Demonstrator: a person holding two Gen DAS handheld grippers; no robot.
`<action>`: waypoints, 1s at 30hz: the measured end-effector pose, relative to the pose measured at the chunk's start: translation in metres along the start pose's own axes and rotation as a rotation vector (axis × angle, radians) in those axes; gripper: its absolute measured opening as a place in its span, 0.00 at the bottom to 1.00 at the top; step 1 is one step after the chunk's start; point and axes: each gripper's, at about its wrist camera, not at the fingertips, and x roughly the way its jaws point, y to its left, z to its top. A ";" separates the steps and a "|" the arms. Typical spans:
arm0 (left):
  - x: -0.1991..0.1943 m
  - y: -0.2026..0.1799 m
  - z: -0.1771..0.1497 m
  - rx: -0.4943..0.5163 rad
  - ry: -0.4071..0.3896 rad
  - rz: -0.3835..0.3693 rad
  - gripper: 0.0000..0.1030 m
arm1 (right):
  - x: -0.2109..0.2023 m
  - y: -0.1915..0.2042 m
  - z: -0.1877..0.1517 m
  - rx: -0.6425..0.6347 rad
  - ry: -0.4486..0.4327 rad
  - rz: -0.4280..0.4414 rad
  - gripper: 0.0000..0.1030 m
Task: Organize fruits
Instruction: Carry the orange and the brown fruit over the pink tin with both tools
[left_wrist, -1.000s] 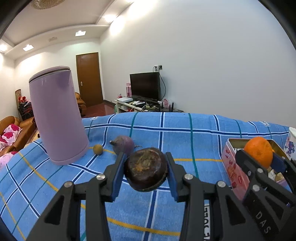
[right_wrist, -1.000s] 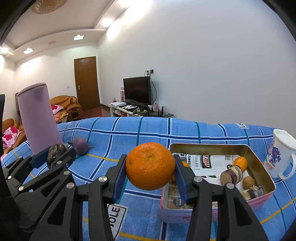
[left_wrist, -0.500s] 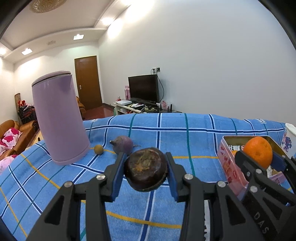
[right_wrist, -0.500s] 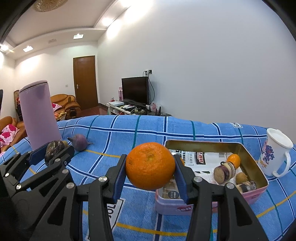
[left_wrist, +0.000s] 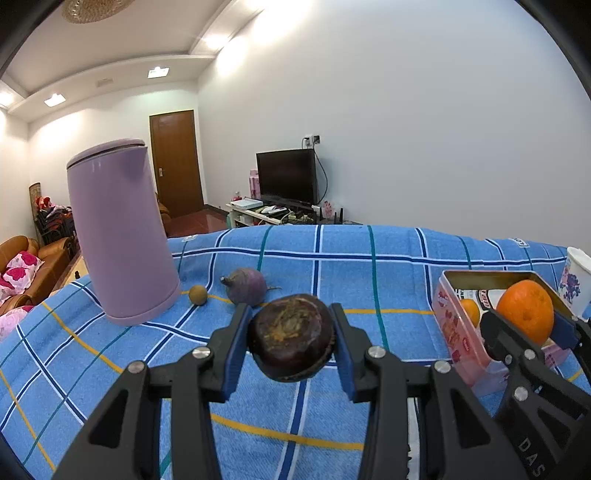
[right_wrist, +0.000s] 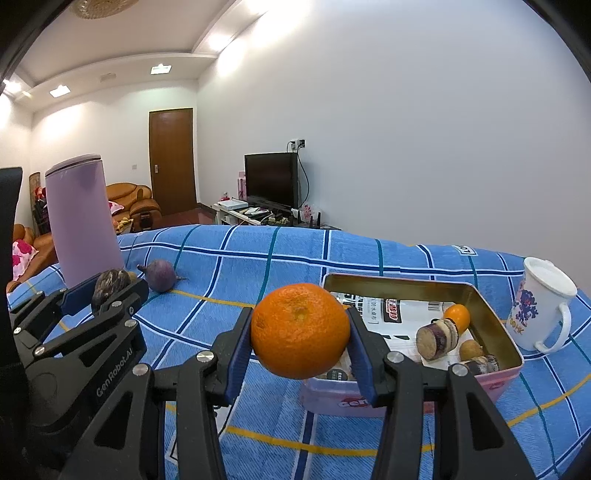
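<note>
The left gripper (left_wrist: 291, 341) is clamped on a dark purple-brown fruit (left_wrist: 291, 338), held between its blue pads above the blue checked cloth (left_wrist: 369, 266). The right gripper (right_wrist: 300, 345) grips an orange (right_wrist: 300, 330) the same way, just at the near left edge of the pink tin (right_wrist: 502, 376). Inside the tin lie a small orange fruit (right_wrist: 457, 314), a cut purple piece (right_wrist: 437, 338) and a small brown fruit (right_wrist: 471, 349). Farther left on the cloth, a purple round fruit (left_wrist: 246, 286) and a small tan fruit (left_wrist: 198, 294) rest near the lilac container (left_wrist: 118, 236). A white mug (right_wrist: 541, 302) stands right of the tin.
</note>
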 end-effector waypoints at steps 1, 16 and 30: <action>0.000 0.000 0.000 -0.001 -0.001 -0.001 0.43 | -0.001 0.000 -0.001 -0.004 -0.002 0.000 0.49; -0.007 -0.001 -0.001 -0.003 -0.018 -0.005 0.43 | -0.012 -0.005 -0.005 -0.030 -0.011 -0.004 0.49; -0.010 -0.003 -0.001 -0.002 -0.031 -0.005 0.43 | -0.024 -0.013 -0.009 -0.053 -0.017 -0.007 0.49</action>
